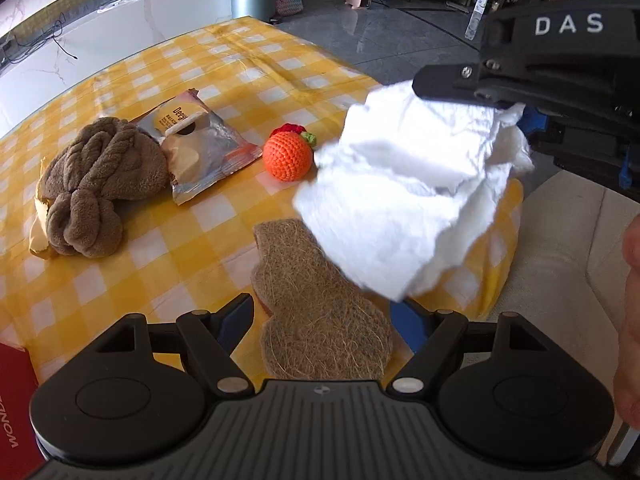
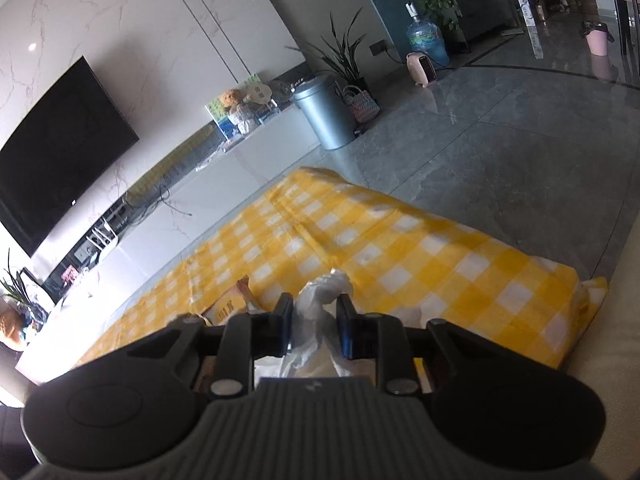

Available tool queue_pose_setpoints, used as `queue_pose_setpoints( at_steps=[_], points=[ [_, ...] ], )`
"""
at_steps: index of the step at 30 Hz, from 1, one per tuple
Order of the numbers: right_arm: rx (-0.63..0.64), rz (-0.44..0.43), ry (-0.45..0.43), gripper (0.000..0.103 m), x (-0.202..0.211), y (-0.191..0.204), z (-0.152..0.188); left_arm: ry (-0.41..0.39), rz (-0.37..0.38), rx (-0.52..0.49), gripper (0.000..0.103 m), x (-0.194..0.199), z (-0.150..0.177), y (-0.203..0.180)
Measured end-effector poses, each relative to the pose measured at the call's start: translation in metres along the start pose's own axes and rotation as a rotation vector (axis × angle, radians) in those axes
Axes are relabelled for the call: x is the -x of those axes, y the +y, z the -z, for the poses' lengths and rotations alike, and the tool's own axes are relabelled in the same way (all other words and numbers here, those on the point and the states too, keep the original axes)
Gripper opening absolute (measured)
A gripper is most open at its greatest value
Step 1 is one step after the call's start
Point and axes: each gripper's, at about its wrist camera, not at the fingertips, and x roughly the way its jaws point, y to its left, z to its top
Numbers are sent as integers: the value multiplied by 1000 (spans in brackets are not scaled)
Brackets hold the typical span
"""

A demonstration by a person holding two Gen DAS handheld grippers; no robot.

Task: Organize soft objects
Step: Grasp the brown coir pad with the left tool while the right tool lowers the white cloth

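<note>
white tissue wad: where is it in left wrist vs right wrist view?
Left wrist: white tissue wad at right centre, hanging from the right gripper above the table.
Right wrist: bottom centre, pinched between the fingers.
Shared landmark: yellow checked tablecloth.

Daylight fills both views. In the left wrist view the checked tablecloth [image 1: 168, 264] is bright and evenly lit; the white tissue [image 1: 400, 200] is nearly overexposed, its folds faint, its edges slightly blurred. Soft shadows lie just beside the brown towel [image 1: 92, 184] and orange ball [image 1: 287, 155]. The right wrist view is dimmer and hazier, with glare on the grey floor [image 2: 500, 128] and two ceiling-light reflections on the marble wall [image 2: 120, 20]. Fisheye distortion bends straight lines near every edge; corners darken.
</note>
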Motion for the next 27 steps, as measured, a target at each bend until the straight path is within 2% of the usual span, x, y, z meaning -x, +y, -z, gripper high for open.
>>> queue_pose_setpoints(
  at_steps=[6,8,10,11,12,13,14,17,18,21,27],
  points=[
    [79,181,111,19,-28,-6,13,38,-29,-23,93,-23,-7,-5],
    [70,186,112,19,-27,-12,14,44,-24,-27,92,-27,-6,-4],
    [69,187,125,23,-28,-15,14,32,10,-11,87,-26,-3,1],
    [86,210,148,33,-32,-15,16,29,23,-3,85,-25,-2,4],
    [94,242,165,53,-36,-14,17,26,34,-5,85,-23,0,6],
    [90,267,176,66,-40,-15,18,24,37,-14,84,-22,2,8],
    [78,288,192,85,-45,-18,19,25,28,-18,84,-21,3,9],
    [70,275,275,90,-61,-23,24,35,7,-4,83,-12,8,19],
    [92,281,312,94,-66,-22,27,28,5,-1,83,-7,9,23],
    [179,309,381,96,-77,-13,36,-5,-11,-13,81,10,15,35],
    [242,238,410,98,-72,13,39,-53,-100,-75,81,36,21,49]
  ],
)
